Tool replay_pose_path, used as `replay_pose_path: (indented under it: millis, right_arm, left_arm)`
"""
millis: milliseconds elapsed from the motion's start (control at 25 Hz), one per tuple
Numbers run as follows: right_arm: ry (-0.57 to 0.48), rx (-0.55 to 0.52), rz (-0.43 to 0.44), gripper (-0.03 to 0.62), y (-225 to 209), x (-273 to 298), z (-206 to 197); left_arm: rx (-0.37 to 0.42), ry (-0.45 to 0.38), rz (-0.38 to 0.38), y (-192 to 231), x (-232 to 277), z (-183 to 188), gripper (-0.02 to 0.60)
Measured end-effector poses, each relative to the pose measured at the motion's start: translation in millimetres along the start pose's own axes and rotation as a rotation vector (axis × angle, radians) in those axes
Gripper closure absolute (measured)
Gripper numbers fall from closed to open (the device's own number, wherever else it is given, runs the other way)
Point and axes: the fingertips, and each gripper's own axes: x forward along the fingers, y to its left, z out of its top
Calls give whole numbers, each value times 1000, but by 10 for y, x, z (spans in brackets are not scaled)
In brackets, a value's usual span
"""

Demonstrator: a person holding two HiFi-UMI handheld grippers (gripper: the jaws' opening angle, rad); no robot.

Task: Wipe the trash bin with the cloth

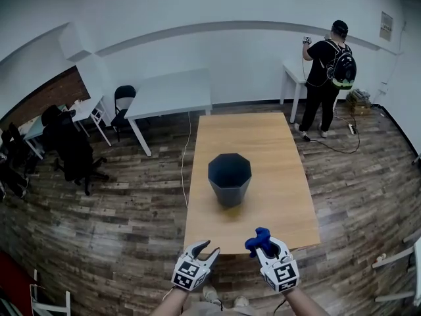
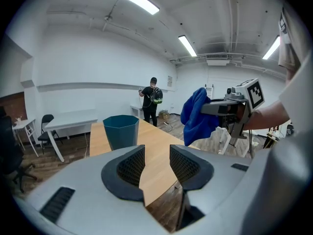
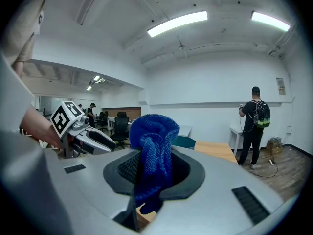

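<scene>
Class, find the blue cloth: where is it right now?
In the head view the blue cloth is at lower right, clamped in the right gripper at the near edge of the table, short of the trash bin.

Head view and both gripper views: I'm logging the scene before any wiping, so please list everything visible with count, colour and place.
Trash bin: one, dark teal, middle of the wooden table.
Wooden table: one, light wood, straight ahead.
Cloth: one, blue, pinched in the right gripper.
Grey table: one, pale grey, beyond the wooden table, to the left.
White table: one, white, at the far wall.
Folding chair: one, black, beside the grey table.
Office chair: one, black, far left.
Person: one, dark clothes and backpack, standing at the white table.
Floor: dark wood planks.
Left gripper: one, grey, jaws apart, empty.
Right gripper: one, grey, shut on the cloth.
</scene>
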Motion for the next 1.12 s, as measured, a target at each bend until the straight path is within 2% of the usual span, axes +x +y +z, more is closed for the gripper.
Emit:
replay_pose_path:
  millis: [320, 560, 880, 1120]
  right_arm:
    - [22, 36, 12, 510, -60, -207, -268]
    - [26, -50, 28, 510, -16, -351, -398]
    - [23, -89, 43, 510, -54, -543, -402]
    - [80, -92, 58, 510, 33, -714, -600]
  left_arm:
    - [-8, 43, 12, -340, -29, -241, 410]
    - [-5, 39, 24, -484, -86, -275, 410]
    - [21, 35, -2, -769, -14, -254, 410]
    - [20, 26, -22, -955, 38, -234, 410]
